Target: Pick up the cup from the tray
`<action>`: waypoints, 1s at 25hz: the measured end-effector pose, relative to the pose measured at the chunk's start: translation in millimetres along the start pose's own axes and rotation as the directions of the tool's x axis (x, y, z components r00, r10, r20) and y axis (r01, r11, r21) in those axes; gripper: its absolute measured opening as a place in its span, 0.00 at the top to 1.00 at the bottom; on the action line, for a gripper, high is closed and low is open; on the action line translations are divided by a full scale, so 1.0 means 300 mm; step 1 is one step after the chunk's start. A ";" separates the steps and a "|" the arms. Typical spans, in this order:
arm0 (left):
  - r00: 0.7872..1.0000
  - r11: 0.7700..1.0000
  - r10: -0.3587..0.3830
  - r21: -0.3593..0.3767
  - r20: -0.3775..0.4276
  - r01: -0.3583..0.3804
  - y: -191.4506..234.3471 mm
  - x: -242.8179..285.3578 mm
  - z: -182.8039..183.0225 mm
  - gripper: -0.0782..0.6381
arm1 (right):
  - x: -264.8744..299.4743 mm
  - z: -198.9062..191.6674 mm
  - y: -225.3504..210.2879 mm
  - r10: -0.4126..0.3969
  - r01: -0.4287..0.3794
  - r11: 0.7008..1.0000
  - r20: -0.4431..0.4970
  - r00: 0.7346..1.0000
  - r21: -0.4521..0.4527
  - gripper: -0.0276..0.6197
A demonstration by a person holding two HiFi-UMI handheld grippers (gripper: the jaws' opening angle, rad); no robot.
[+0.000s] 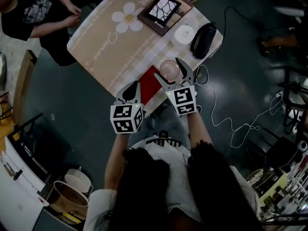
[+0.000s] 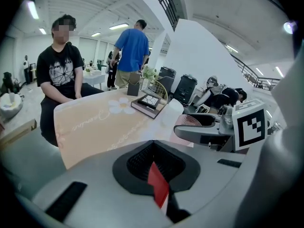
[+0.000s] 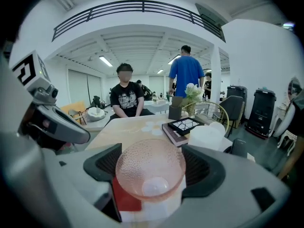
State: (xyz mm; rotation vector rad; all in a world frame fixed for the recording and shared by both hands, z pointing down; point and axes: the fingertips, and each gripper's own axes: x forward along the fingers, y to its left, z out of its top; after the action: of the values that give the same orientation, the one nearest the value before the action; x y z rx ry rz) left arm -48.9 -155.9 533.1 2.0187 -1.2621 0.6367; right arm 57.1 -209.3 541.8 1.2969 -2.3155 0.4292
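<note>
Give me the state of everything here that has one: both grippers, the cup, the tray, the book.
left gripper: shut on the tray's edge.
right gripper: closed on the cup's sides.
cup: upright, empty, between the right gripper's jaws.
tray: on the table, edge clamped.
book: closed, lying flat.

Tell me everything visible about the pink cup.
The pink translucent dimpled glass cup stands upright and empty, wide-mouthed, narrowing to a round base. It sits between the right gripper's black fingers, whose pads meet its sides, above the red flat tray. Whether it is lifted is unclear.
</note>
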 end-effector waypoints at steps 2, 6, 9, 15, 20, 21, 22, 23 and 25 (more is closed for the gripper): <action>1.000 1.000 -0.003 0.004 -0.005 0.003 -0.007 0.014 0.003 0.88 | 0.000 -0.013 -0.032 -0.012 0.012 1.000 -0.001 1.000 0.017 0.34; 1.000 1.000 -0.013 0.004 -0.024 0.013 -0.018 0.040 -0.004 0.88 | 0.009 -0.050 -0.080 -0.024 0.025 0.999 -0.011 1.000 0.043 0.34; 1.000 1.000 -0.010 -0.001 -0.028 0.010 -0.022 0.056 -0.001 0.88 | 0.013 -0.082 -0.098 -0.023 0.024 0.998 -0.022 0.999 0.057 0.34; 0.999 1.000 -0.004 0.012 -0.043 0.004 -0.025 0.082 0.004 0.88 | 0.028 -0.122 -0.114 -0.031 0.032 0.998 -0.025 0.999 0.059 0.34; 0.999 1.000 -0.002 0.003 -0.049 0.002 -0.012 0.091 -0.003 0.88 | 0.028 -0.129 -0.110 -0.019 0.019 0.998 -0.006 1.000 0.053 0.34; 0.999 1.000 -0.003 0.000 -0.050 0.003 -0.011 0.091 -0.005 0.88 | 0.026 -0.130 -0.110 -0.019 0.019 0.998 -0.002 1.000 0.057 0.34; 0.999 1.000 -0.004 -0.004 -0.050 0.003 -0.010 0.090 -0.007 0.88 | 0.024 -0.130 -0.109 -0.020 0.020 0.998 0.001 1.000 0.059 0.34; 0.999 1.000 -0.004 -0.008 -0.051 0.004 -0.009 0.090 -0.009 0.88 | 0.022 -0.129 -0.109 -0.023 0.023 0.998 0.002 1.000 0.058 0.34; 0.999 1.000 -0.002 -0.012 -0.052 0.002 -0.006 0.088 -0.012 0.88 | 0.023 -0.128 -0.110 -0.032 0.031 0.998 0.006 0.999 0.057 0.34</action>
State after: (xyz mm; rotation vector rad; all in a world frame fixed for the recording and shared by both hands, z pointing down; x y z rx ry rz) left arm -36.6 -167.9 553.4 1.9808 -1.2301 0.6753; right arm 91.0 -212.9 579.6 1.3617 -2.3011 0.4838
